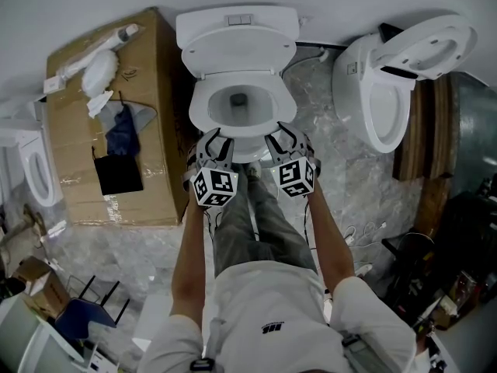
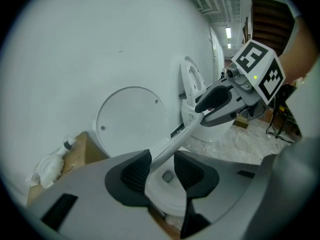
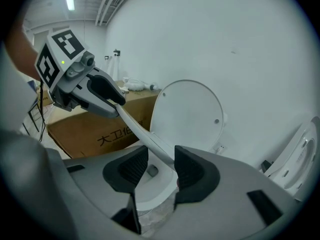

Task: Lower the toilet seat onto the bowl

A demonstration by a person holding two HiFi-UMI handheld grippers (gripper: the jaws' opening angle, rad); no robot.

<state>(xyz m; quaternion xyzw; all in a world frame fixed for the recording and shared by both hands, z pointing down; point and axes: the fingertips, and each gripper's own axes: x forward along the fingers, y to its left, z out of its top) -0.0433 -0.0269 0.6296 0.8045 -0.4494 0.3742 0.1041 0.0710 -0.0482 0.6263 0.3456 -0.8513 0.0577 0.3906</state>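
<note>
A white toilet stands against the wall with its lid (image 1: 237, 53) upright. The seat (image 1: 273, 123) lies over the bowl rim; whether it rests fully on the bowl is unclear. My left gripper (image 1: 213, 142) is at the seat's front left and my right gripper (image 1: 283, 140) at its front right. In the left gripper view the seat rim (image 2: 175, 139) runs between my jaws (image 2: 162, 171) towards the right gripper (image 2: 220, 104), beside the left pad with a gap to the right pad. In the right gripper view the rim (image 3: 145, 136) lies against the right pad, clear of the left one.
A large cardboard box (image 1: 109, 123) with rags and a bottle on it stands left of the toilet. A second toilet (image 1: 388, 84) with its seat raised stands to the right, before wooden panels (image 1: 435, 130). A third toilet (image 1: 31, 169) is at the far left. The floor is marbled.
</note>
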